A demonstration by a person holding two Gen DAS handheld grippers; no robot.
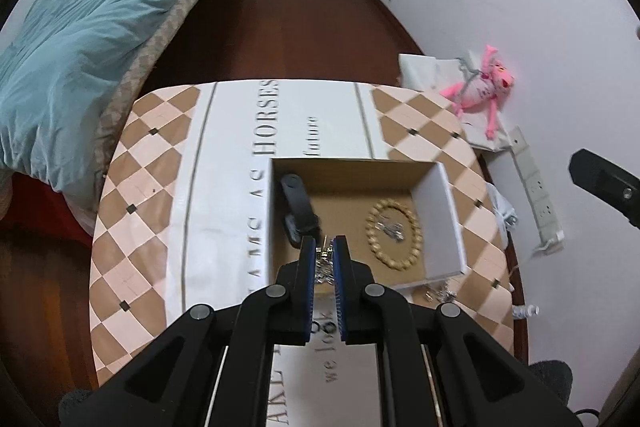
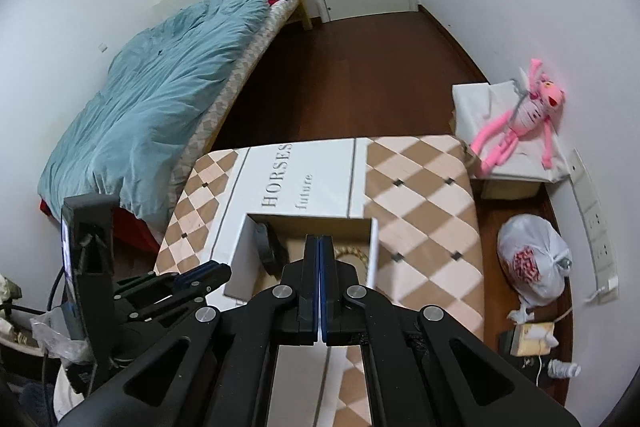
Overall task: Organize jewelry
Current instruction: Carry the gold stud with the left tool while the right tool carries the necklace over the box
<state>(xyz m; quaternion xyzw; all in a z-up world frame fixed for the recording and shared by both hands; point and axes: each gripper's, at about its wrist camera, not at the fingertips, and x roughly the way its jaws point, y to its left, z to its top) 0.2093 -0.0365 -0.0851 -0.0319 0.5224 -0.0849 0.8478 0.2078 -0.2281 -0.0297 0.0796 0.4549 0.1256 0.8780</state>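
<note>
An open cardboard box (image 1: 438, 223) stands on the checkered table (image 1: 136, 163). Inside lie a gold bead bracelet (image 1: 394, 235), a small silver piece (image 1: 390, 229) within its ring, and a black watch (image 1: 298, 211). My left gripper (image 1: 324, 247) is shut on a silver and gold chain piece (image 1: 325, 263), held over the box's near edge. More small silver jewelry (image 1: 438, 293) lies on the table by the box's near right corner. My right gripper (image 2: 320, 247) is shut and empty, above the box (image 2: 240, 267); the bracelet (image 2: 354, 253) shows beside it.
A bed with a blue duvet (image 1: 84, 39) stands left of the table. A pink plush toy (image 1: 486, 87) lies on a white box at the right wall. A white plastic bag (image 2: 534, 265) and a power strip (image 1: 538, 199) are on the floor to the right.
</note>
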